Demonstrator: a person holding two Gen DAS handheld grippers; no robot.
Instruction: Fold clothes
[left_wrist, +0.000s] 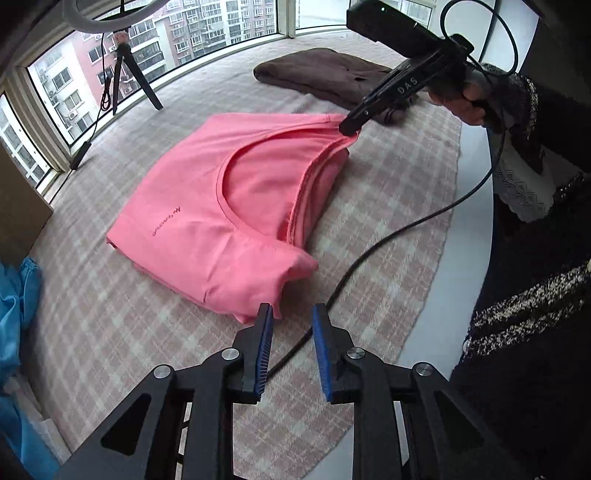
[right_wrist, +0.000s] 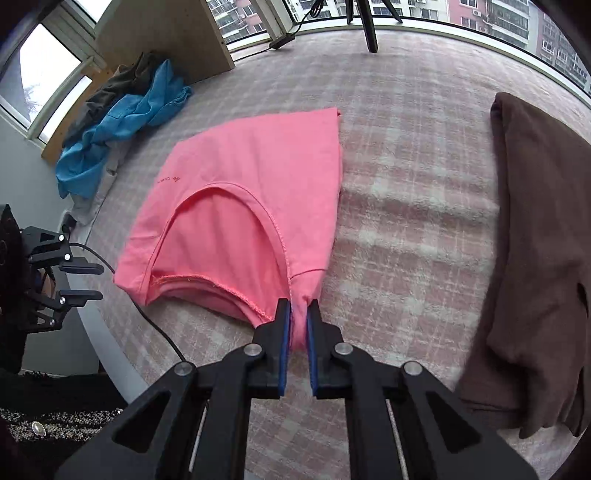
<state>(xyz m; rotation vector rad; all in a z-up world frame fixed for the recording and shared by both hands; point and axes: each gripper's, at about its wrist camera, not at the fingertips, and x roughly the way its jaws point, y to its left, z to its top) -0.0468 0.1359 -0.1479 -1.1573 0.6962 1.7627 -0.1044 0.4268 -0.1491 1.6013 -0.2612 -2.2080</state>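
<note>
I am working over a bed-like surface covered by a pink and cream checked blanket (right_wrist: 406, 229), which is spreading flat toward the windows. A folded pink T-shirt (right_wrist: 240, 192) is lying in the middle of it, neckline facing me, with its near corner lifting off the blanket. To my right, a folded brown garment (right_wrist: 535, 240) is resting well apart from the shirt. At the far left edge, a crumpled blue garment (right_wrist: 122, 129) is sitting in a heap against a dark olive one (right_wrist: 110, 88). A black cable (left_wrist: 369, 258) is trailing across the near edge of the blanket, passing just beside the shirt.
</note>
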